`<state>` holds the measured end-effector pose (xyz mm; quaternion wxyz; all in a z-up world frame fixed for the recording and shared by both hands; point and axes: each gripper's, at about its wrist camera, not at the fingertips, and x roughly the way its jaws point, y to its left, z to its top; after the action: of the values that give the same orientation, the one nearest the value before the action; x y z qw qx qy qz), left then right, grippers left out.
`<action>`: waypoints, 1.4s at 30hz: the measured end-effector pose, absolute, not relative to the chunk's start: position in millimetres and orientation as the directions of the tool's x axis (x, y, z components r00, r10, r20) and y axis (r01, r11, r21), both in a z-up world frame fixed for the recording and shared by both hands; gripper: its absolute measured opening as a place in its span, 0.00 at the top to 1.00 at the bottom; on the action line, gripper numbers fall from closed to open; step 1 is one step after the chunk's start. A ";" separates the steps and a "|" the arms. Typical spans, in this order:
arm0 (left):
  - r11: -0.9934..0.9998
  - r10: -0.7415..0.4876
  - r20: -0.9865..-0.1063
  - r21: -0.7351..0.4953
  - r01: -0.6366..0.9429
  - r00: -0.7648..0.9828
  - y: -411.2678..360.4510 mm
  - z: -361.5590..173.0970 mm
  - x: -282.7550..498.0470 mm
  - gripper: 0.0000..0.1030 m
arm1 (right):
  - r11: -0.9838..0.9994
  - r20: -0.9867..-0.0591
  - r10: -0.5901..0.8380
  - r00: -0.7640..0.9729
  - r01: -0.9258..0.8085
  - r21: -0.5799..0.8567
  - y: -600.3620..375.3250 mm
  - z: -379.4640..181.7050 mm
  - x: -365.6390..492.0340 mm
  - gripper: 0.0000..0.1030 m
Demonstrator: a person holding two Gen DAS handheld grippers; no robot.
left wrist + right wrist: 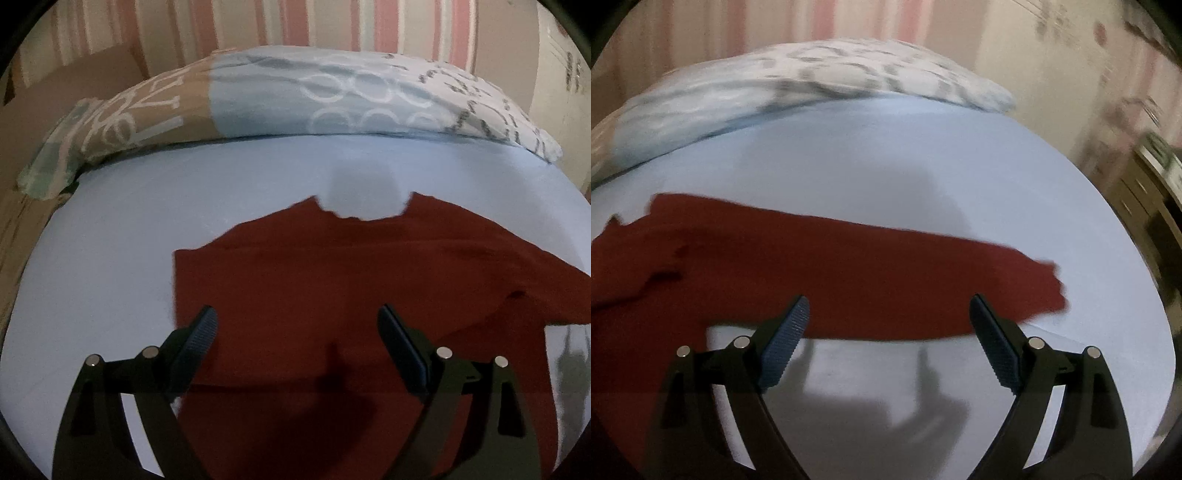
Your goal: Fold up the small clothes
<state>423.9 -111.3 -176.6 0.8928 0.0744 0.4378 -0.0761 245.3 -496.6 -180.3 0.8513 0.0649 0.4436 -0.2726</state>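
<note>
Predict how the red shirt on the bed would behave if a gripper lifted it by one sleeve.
The red shirt lies flat with soft creases, so it would probably droop limply. It looks thin, so likely light. On the smooth blue sheet it may drag.

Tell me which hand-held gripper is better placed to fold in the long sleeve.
Probably the right hand-held gripper: open, it faces the outstretched sleeve of the red shirt. The left hand-held gripper, also open, is over the shirt's body.

red shirt [332,280] lower hem hidden under gripper arms, pillow [812,74] motion-blurred, dresser [1145,199] cut by edge
</note>
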 end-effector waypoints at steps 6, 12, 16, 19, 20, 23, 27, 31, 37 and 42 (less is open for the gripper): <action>0.970 -0.094 -0.800 0.059 0.234 0.593 -144.5 -180.6 425.5 0.14 | 0.753 -0.823 -0.433 0.367 0.650 -0.106 -562.1 -205.2 212.5 0.17; 0.968 -0.086 -0.797 0.075 0.239 0.598 -168.8 -181.2 425.8 0.14 | 0.680 -0.843 -0.428 0.325 0.730 -0.064 -616.0 -222.7 204.2 0.25; 0.967 -0.075 -0.800 0.087 0.238 0.595 -180.5 -183.0 425.8 0.14 | 0.657 -0.856 -0.396 0.333 0.754 -0.010 -639.1 -234.0 209.7 0.26; 0.970 -0.067 -0.800 0.089 0.228 0.596 -185.3 -183.6 426.7 0.14 | 0.668 -0.862 -0.385 0.331 0.744 -0.013 -643.6 -242.7 218.5 0.38; 0.971 -0.062 -0.800 0.090 0.221 0.597 -186.1 -183.8 427.3 0.14 | 0.675 -0.861 -0.385 0.333 0.738 -0.016 -642.0 -242.6 219.0 0.45; 0.975 -0.056 -0.805 0.084 0.206 0.591 -186.9 -185.2 429.0 0.14 | 0.700 -0.861 -0.373 0.347 0.714 -0.016 -637.8 -242.6 225.8 0.67; 0.974 -0.051 -0.803 0.091 0.207 0.594 -186.2 -185.6 428.2 0.14 | 0.731 -0.847 -0.404 0.345 0.679 -0.073 -625.3 -241.4 239.6 0.83; 0.974 -0.051 -0.802 0.093 0.208 0.595 -180.1 -185.7 428.1 0.14 | 0.747 -0.794 -0.467 0.389 0.654 -0.119 -603.3 -219.7 238.5 0.85; 0.975 -0.046 -0.804 0.092 0.201 0.593 -158.8 -182.9 431.4 0.14 | 0.829 -0.703 -0.454 0.548 0.548 -0.108 -533.5 -159.6 262.8 0.85; 0.979 -0.048 -0.811 0.079 0.190 0.583 -128.8 -179.0 436.3 0.14 | 0.920 -0.663 -0.344 0.666 0.381 -0.094 -452.8 -123.7 305.9 0.85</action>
<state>436.3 -128.8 -179.0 0.8861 0.0790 0.4518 -0.0671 305.9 -452.8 -123.7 0.9122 0.0262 0.3575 -0.1986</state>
